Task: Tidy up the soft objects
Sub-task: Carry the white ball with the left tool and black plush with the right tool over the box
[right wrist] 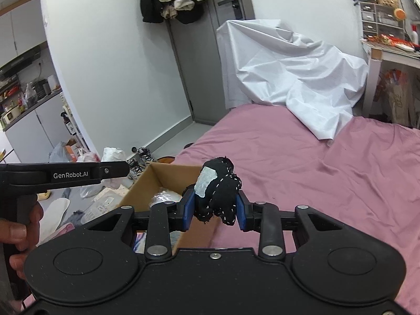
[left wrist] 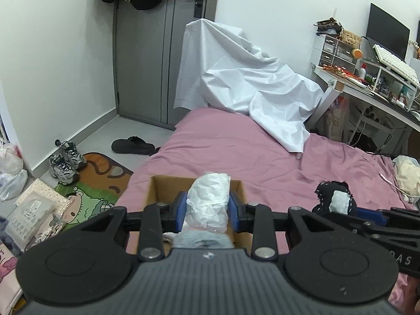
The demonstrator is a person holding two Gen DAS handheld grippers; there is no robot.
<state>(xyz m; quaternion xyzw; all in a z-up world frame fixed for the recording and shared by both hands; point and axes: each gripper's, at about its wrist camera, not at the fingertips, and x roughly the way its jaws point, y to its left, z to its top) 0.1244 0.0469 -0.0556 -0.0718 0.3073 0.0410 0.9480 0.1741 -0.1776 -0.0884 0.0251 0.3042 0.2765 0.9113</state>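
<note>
My left gripper (left wrist: 208,207) is shut on a soft white bundle in clear plastic wrap (left wrist: 208,199) and holds it over an open cardboard box (left wrist: 155,191) on the pink bed. A grey furry item (left wrist: 202,240) lies in the box just below the bundle. My right gripper (right wrist: 215,207) is shut on a black soft toy with white stitching and a white patch (right wrist: 220,194), held above the box's right edge (right wrist: 170,169). The same toy shows in the left wrist view (left wrist: 333,198), to the right of the box.
A white sheet (left wrist: 249,86) drapes over something at the far end of the pink bed (left wrist: 262,157). A cream soft item (left wrist: 408,173) lies at the bed's right edge. Sneakers (left wrist: 65,161), a slipper, a mat and bags crowd the floor on the left. A cluttered desk (left wrist: 367,78) stands to the right.
</note>
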